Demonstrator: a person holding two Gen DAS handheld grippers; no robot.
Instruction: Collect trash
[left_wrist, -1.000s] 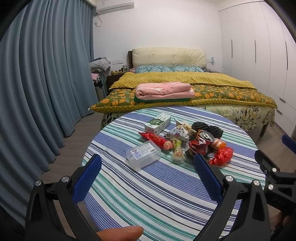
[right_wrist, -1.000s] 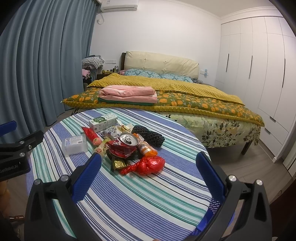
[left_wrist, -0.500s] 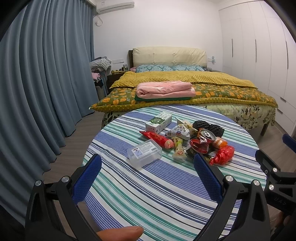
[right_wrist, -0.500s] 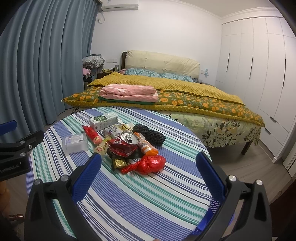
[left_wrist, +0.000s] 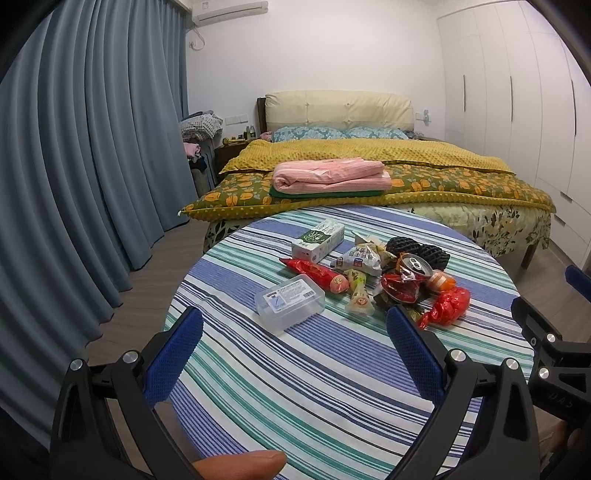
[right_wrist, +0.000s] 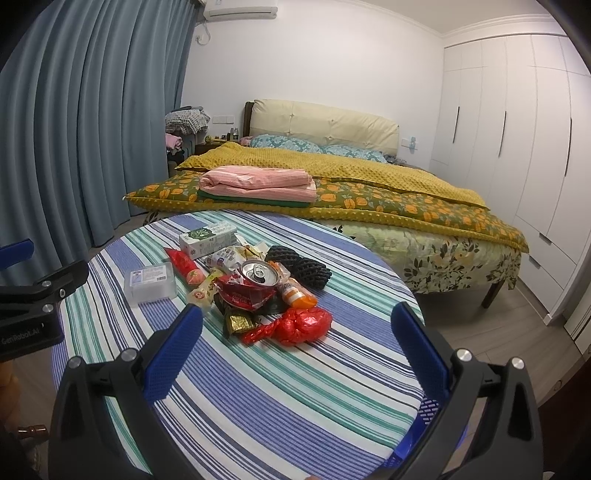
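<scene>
Left wrist view shows the left gripper (left_wrist: 293, 334) with its blue pads spread wide and nothing between them, hanging above the near part of the striped tabletop (left_wrist: 314, 387). Compared with a second ago the trash sits a little lower and fuller in both views, so both grippers have eased forward slightly toward it; nothing on the cloth has shifted, and no piece has been lifted.

The trash lies in one cluster at the middle of the tabletop: a clear plastic box (left_wrist: 290, 303) nearest the left gripper, a green-and-white carton (left_wrist: 318, 240) behind it, a long red wrapper (left_wrist: 316, 274), a crushed can (left_wrist: 415, 264) on red packaging, black foam netting (left_wrist: 421, 251) and a crumpled red bag (left_wrist: 448, 304) at the right edge.

From the right wrist view, the right gripper (right_wrist: 295, 343) is equally wide and empty, with the red bag (right_wrist: 303, 325) and a small gold wrapper (right_wrist: 240, 323) just ahead of its pads. A blue basket (right_wrist: 428, 410) peeks out past the tabletop's edge at lower right, probably the bin for the collection.

My reading is that the task is at its approach stage, with everything left to gather.
</scene>
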